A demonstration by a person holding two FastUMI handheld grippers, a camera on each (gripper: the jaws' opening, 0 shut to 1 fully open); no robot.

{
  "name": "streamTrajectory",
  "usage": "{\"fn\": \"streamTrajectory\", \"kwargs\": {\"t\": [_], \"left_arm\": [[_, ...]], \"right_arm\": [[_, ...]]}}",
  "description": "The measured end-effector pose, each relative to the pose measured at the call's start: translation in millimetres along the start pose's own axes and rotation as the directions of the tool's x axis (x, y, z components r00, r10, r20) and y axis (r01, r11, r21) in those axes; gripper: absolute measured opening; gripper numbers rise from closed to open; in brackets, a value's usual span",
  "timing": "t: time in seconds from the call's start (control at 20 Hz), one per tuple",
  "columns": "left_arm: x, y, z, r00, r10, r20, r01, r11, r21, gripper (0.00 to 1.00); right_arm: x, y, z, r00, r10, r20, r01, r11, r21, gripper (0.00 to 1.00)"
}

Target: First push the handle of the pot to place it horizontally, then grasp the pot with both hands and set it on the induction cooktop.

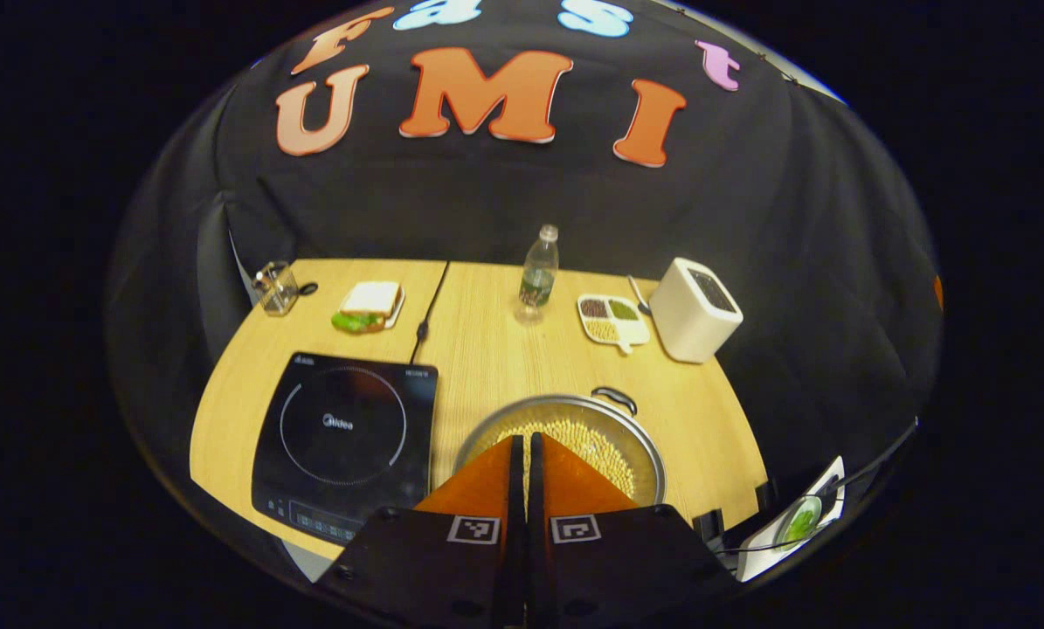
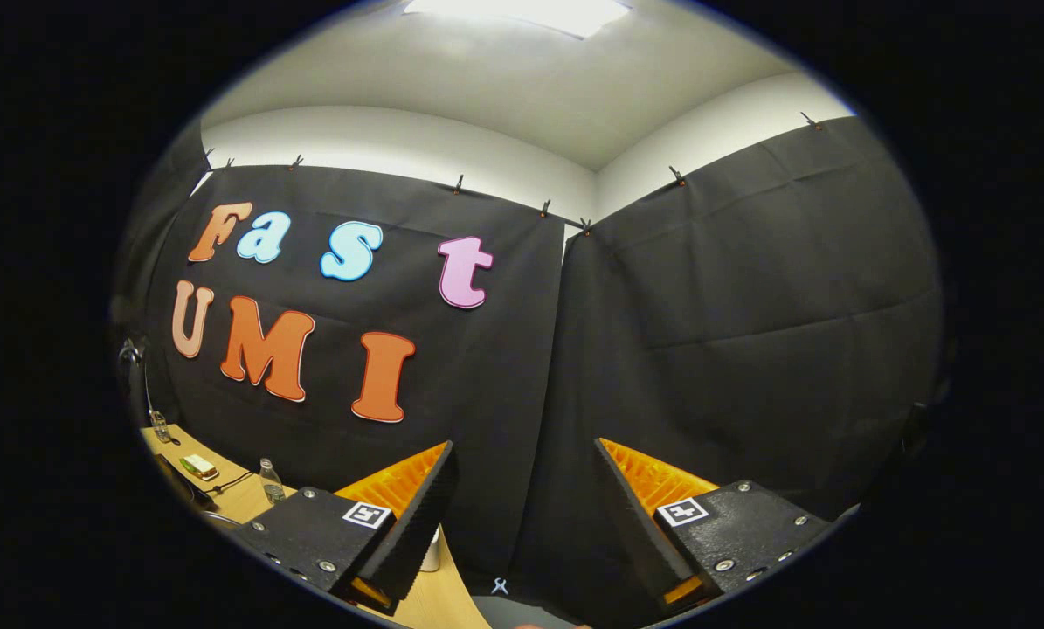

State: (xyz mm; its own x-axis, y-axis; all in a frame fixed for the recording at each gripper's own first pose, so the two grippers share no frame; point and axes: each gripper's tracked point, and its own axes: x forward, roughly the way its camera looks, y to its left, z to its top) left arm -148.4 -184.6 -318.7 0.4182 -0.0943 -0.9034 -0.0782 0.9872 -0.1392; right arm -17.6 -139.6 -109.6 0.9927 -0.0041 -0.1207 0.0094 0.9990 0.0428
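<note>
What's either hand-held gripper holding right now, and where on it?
Nothing. The left hand-held gripper is shut on air above the pot; the right hand-held gripper is open, aimed at the booth wall.

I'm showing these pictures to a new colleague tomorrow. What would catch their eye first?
Probably the metal pot full of pale beans, near the table's front edge just past the shut left gripper, with the black induction cooktop beside it on its left. In the right gripper view, the right gripper is wide open and aimed up at the booth's wall.
</note>
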Motion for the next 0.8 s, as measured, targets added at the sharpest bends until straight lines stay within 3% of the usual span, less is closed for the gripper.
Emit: {"fn": "streamTrajectory", "kwargs": {"t": [0.15, 0.3, 0.6, 0.8], "left_arm": [[22, 8, -55, 0.985, 0.030, -0.171, -0.036, 0.999, -0.035, 0.08], [22, 4, -96, 0.954, 0.014, -0.300, -0.042, 0.995, -0.087, 0.07], [17, -8, -142, 0.890, -0.046, -0.454, -0.022, 0.990, -0.143, 0.08], [10, -14, -173, 0.834, -0.067, -0.548, -0.002, 0.992, -0.124, 0.10]], "right_arm": [[2, -4, -8, 1.000, -0.007, -0.011, 0.007, 1.000, -0.005, 0.95], [3, -7, -16, 1.000, -0.011, -0.023, 0.011, 1.000, -0.002, 0.95], [6, -13, -27, 0.999, -0.032, -0.044, 0.032, 0.999, 0.004, 0.95], [5, -16, -32, 0.997, -0.044, -0.056, 0.045, 0.999, 0.003, 0.95]]}}
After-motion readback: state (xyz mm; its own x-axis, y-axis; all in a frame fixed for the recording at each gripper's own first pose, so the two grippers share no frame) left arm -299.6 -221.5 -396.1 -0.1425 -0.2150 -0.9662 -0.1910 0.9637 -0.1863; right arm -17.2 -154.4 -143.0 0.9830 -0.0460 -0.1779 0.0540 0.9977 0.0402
